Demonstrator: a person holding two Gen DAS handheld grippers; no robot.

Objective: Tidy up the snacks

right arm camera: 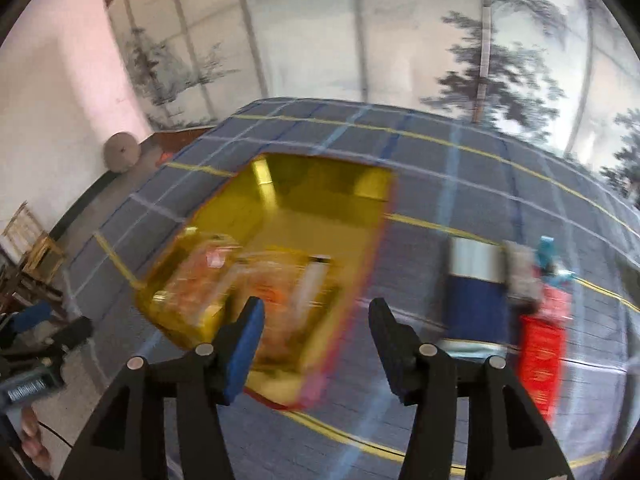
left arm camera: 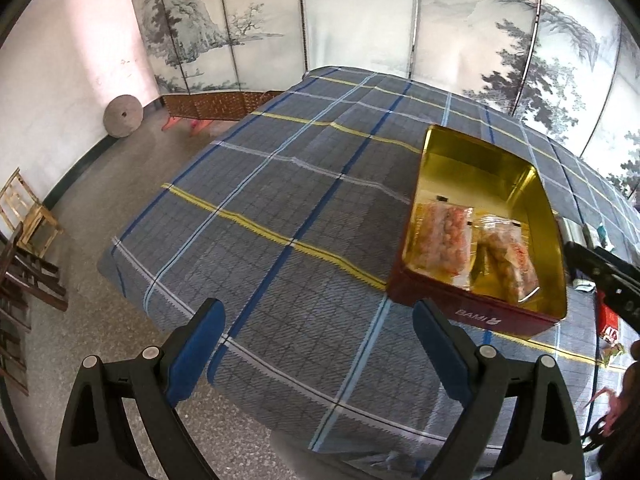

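Snack packets (left arm camera: pixel 476 246) in tin (left arm camera: pixel 556 240) | left claw (left arm camera: pixel 318 350) wide, empty | right claw (right arm camera: pixel 316 322) parted, empty

both views are fisheye wrist cams, each looking forward and steeply down along its own claw's two fingers. left cam sits off the near-left corner of the plaid worktop (left arm camera: pixel 280 208), fingers of the left claw (left arm camera: pixel 316 320) framing bare cloth, open tin (left arm camera: pixel 480 316) off to its right, floor and wall at left. right cam is closer in and more central – right claw (right arm camera: pixel 316 312) over the tin's (right arm camera: pixel 360 240) near right edge, packets lying right of it; frame is motion-blurred. shared: tin with its snack bags, plaid cloth, painted folding screen (left arm camera: pixel 360 20) behind, round stone disc (left arm camera: pixel 122 116) by the wall. each cam catches the other claw at its edge.
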